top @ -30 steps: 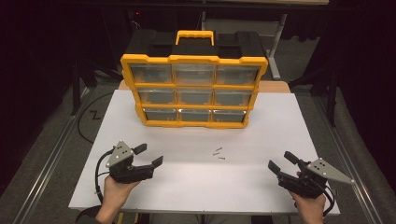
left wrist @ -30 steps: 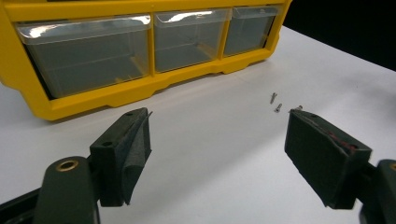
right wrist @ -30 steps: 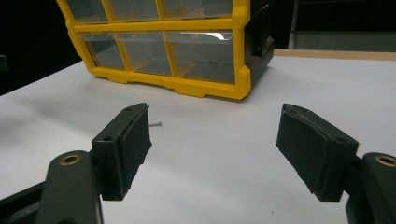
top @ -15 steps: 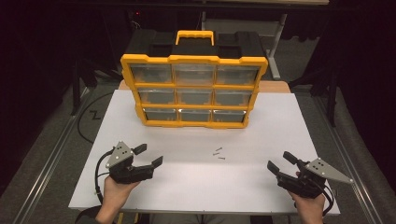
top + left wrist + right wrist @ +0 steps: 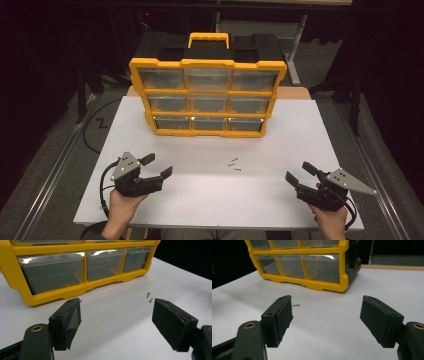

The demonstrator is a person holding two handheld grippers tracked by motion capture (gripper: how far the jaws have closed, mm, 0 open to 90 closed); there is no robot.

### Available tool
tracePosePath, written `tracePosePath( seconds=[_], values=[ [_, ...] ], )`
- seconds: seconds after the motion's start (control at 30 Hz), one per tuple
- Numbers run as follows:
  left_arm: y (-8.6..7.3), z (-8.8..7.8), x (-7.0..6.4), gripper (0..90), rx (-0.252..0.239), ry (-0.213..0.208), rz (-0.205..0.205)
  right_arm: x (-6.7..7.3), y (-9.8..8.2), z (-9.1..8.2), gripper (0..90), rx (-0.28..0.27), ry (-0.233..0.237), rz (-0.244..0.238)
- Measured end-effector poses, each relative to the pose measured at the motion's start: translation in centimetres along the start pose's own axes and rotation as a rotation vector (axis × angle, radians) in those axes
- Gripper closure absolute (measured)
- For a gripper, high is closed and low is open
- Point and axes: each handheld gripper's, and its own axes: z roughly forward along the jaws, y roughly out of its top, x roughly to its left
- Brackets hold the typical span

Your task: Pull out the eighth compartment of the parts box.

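A yellow and black drawer cabinet [image 5: 207, 95] with clear drawers stands upright at the back of the white table top [image 5: 215, 200]; its drawers [image 5: 51, 271] [image 5: 322, 266] look shut. Two small screws [image 5: 234, 165] lie on the table in front of it, also seen ahead of the left gripper [image 5: 149, 297]; one screw [image 5: 295, 305] lies beside the right gripper's left pad. My left gripper [image 5: 156, 166] [image 5: 116, 322] rests at the near left, held by a hand, open with nothing between its pads. My right gripper [image 5: 298, 173] [image 5: 327, 320] sits at the near right, open and empty too.
A black carry handle area with a yellow grip [image 5: 208, 40] tops the cabinet. Cables trail from both grippers near the table's front edge [image 5: 102, 200]. Dark floor and metal rails [image 5: 50, 170] flank the table. A wooden edge [image 5: 295, 92] shows behind the cabinet.
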Motion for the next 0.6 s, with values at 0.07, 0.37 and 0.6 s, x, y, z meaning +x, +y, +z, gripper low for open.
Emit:
tracePosePath(
  seconds=[0.07, 0.37, 0.6],
  values=[
    [0.0, 0.0, 0.0, 23.4, 0.0, 0.002, 0.002, 0.0, 0.0, 0.0, 27.5, -0.002, -0.001, 0.0],
    [0.5, 0.1, 0.3, 24.6, 0.009, 0.01, -0.008, 0.0, 0.0, -0.1, 27.3, -0.006, -0.003, 0.003],
    [1.2, 0.3, 0.2, 24.7, -0.003, 0.007, -0.003, 0.0, 0.0, -0.1, 27.3, -0.004, -0.003, 0.005]
  ],
)
